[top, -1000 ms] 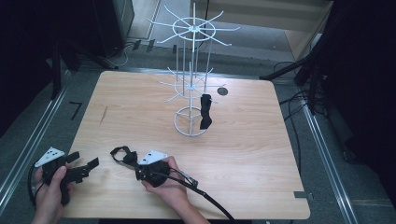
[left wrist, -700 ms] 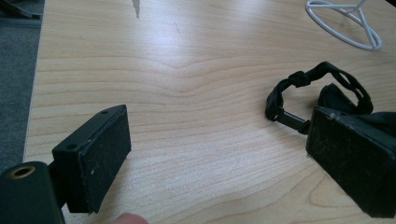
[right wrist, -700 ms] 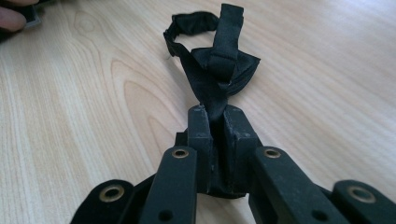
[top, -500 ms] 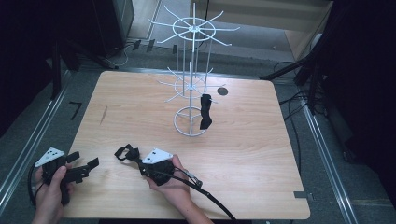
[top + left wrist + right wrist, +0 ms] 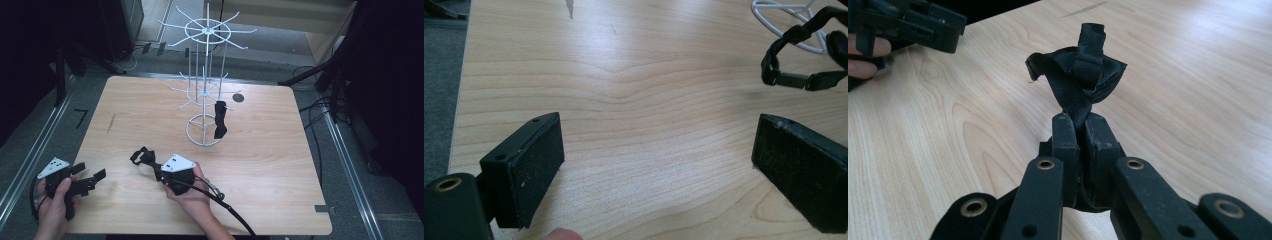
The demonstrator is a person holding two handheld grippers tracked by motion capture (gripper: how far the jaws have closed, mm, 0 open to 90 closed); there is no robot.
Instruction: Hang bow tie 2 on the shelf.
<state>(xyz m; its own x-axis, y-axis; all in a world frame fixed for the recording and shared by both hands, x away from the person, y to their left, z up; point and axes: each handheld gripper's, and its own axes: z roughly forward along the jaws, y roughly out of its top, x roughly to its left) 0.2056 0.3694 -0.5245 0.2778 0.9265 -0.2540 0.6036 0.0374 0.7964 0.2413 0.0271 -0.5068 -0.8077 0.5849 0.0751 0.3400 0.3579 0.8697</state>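
Observation:
My right gripper (image 5: 154,167) hovers over the table's front middle, shut on a black bow tie (image 5: 142,156). In the right gripper view the jaws (image 5: 1080,126) pinch the crumpled tie (image 5: 1083,75), which stands up above them, clear of the wood. A white wire rack (image 5: 205,100) stands at the table's centre, and a second black bow tie (image 5: 220,120) hangs from a low arm. My left gripper (image 5: 90,172) rests at the front left corner, open and holding nothing (image 5: 659,165). The held tie's strap (image 5: 796,80) shows at the upper right of the left gripper view.
The rack's round wire base (image 5: 204,132) sits on the wooden table (image 5: 280,165). A small dark disc (image 5: 238,97) lies behind the rack. The right gripper's cable (image 5: 230,210) trails off the front edge. Dark floor and metal rails surround the table.
My right gripper has moved right and slightly up, carrying the bow tie off the table. The left gripper has stayed put.

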